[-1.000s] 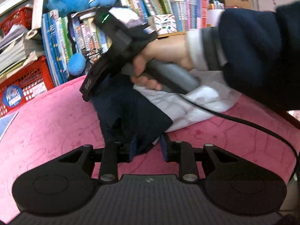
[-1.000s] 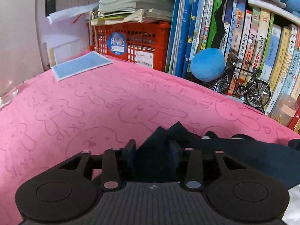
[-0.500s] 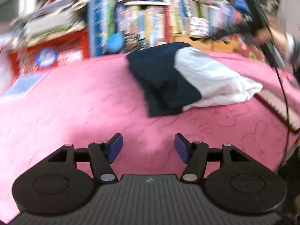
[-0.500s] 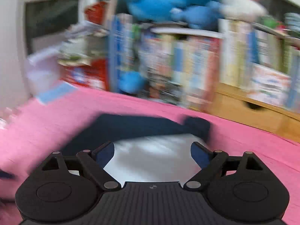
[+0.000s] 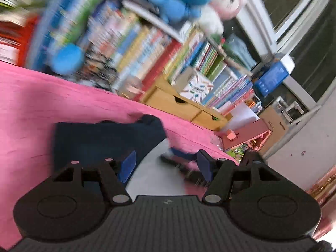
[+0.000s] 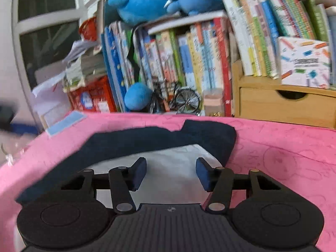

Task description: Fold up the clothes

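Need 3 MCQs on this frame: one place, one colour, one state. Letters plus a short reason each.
1. Where does the garment lie?
A. on the pink blanket
B. in the wooden drawer
C. on top of the books

2. What colours is the garment?
A. red and yellow
B. dark navy and white
C. all green

3. What is between the fingers of the right gripper?
A. a pinched fold of cloth
B. a book
C. nothing gripped; the pads stand apart above the cloth

Key:
1 A: the cloth lies flat on the pink blanket, in front of the books and the wooden drawer.
2 B: a navy band wraps around a white panel.
3 C: the jaws are closing, but both pads are clear of the white panel, with no fold between them.
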